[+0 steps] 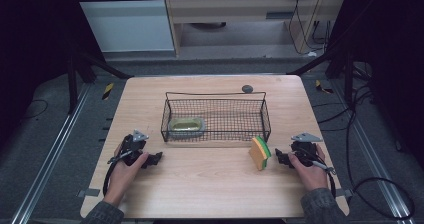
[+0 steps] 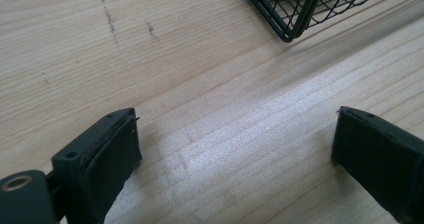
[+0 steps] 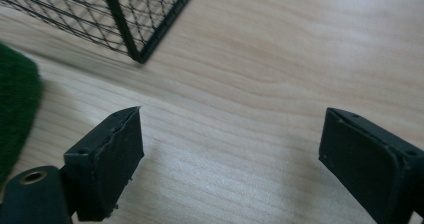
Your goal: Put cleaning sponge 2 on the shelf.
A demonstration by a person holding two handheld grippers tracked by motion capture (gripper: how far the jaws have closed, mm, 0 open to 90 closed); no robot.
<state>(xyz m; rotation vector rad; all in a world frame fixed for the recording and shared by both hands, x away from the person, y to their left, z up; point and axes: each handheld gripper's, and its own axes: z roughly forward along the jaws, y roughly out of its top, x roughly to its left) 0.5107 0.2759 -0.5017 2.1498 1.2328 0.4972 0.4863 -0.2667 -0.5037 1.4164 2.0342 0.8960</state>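
Both grippers stand with jaws spread wide over bare table (image 1: 210, 184), grasping nothing; the left gripper (image 2: 235, 149) lies near the basket's (image 1: 216, 115) front left corner, the right gripper (image 3: 230, 154) near its front right corner; a sponge (image 1: 260, 153) stands on edge just before that corner, beside the right gripper; a dish (image 1: 186, 126) sits inside the basket at its left end

The table (image 1: 210, 184) is pale wood with visible grain and a soft sheen. The basket (image 1: 216, 115) is thin black wire mesh. The sponge (image 1: 260, 153) pairs a yellow foam body with a rough green scouring face. Both grippers, left (image 2: 235, 144) and right (image 3: 230, 144), have matt black jaws, apparently plastic.
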